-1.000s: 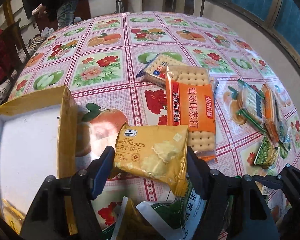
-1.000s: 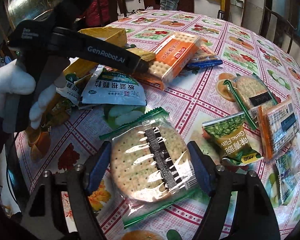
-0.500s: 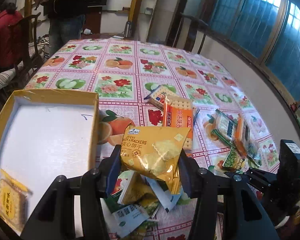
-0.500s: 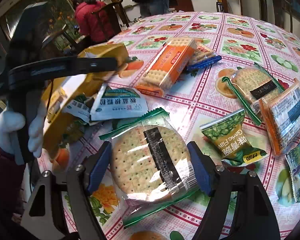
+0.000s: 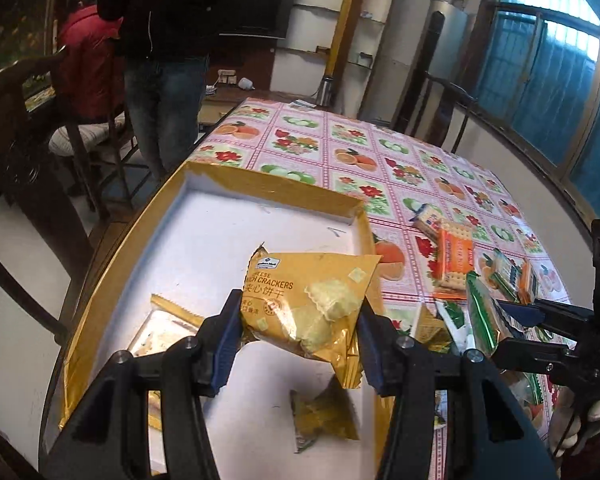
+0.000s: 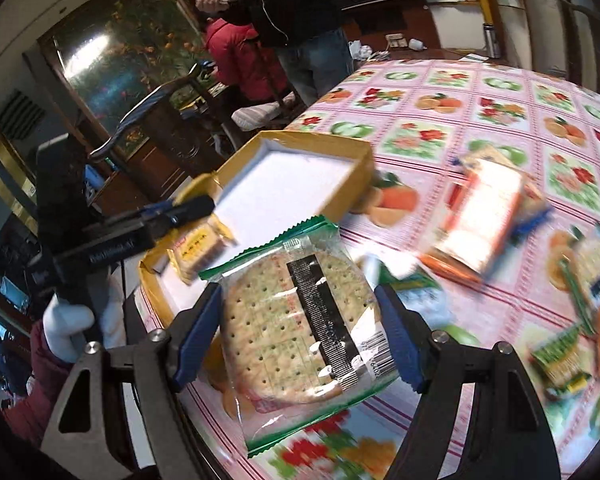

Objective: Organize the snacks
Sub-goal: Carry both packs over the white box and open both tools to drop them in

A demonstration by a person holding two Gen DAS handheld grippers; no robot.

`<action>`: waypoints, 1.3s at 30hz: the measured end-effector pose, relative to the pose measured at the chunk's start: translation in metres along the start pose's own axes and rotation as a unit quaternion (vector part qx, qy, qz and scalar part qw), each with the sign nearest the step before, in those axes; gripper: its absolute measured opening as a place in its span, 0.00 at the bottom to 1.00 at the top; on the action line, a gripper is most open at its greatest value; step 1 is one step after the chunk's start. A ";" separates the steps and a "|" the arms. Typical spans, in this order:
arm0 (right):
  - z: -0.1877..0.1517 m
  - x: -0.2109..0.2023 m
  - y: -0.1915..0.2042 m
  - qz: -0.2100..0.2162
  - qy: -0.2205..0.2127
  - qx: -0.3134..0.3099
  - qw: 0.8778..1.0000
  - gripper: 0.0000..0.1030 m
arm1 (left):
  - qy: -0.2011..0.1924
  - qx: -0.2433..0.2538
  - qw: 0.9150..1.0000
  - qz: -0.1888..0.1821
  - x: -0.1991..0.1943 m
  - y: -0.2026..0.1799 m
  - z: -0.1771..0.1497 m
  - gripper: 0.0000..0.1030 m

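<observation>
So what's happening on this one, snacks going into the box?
Yes. A person holds a gripper in each hand. The left gripper grips a yellow cheese cracker pack above the yellow box, which already holds a few packs. The right gripper holds a green-edged round cracker pack beside the box. More snacks lie on the floral tablecloth.

The yellow snack packet (image 5: 308,304) reads "CRACKERS" — with Chinese characters beneath; other packets' print is too blurred.
</observation>
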State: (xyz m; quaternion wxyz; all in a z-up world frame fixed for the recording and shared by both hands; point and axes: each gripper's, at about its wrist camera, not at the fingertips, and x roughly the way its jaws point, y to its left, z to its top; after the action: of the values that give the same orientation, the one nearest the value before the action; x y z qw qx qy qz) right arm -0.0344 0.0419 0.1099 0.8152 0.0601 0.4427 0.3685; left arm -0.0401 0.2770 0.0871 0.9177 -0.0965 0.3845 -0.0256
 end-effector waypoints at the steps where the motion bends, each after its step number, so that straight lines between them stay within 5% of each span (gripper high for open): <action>1: 0.007 0.011 0.006 0.003 0.005 0.002 1.000 0.75 | 0.003 -0.009 1.000 0.002 0.004 0.008 0.000 0.51; 11: 0.041 0.107 0.058 -0.038 0.038 -0.027 0.998 0.75 | 0.020 -0.092 0.995 0.009 0.025 0.058 0.001 0.56; 13: 0.041 0.116 0.061 -0.052 0.039 -0.028 0.997 0.76 | 0.022 -0.100 0.995 0.014 0.026 0.061 0.000 0.64; 18: 0.042 0.121 0.059 -0.064 0.020 -0.025 0.997 0.79 | 0.014 -0.096 0.995 0.024 0.020 0.058 -0.003 0.65; 24: 0.042 0.083 0.044 -0.056 -0.017 0.006 0.998 0.79 | -0.013 -0.089 0.996 0.023 -0.005 0.047 -0.005 0.66; 30: 0.022 0.005 -0.002 -0.075 -0.063 0.034 0.995 0.81 | -0.034 -0.048 0.998 -0.022 -0.028 0.008 -0.007 0.75; 35: -0.012 -0.047 -0.065 -0.125 -0.082 0.088 0.985 0.81 | 0.007 0.018 0.997 -0.076 0.000 -0.050 -0.017 0.76; 39: -0.040 -0.060 -0.098 -0.129 -0.073 0.130 0.980 0.81 | 0.035 0.101 0.991 -0.083 0.029 -0.102 -0.030 0.76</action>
State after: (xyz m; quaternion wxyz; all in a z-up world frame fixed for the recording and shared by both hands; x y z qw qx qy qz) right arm -0.0312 -0.0774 0.0850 0.8715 0.1341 0.4299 0.1940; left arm -0.0387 0.1688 0.0665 0.9035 -0.0341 0.4026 -0.1432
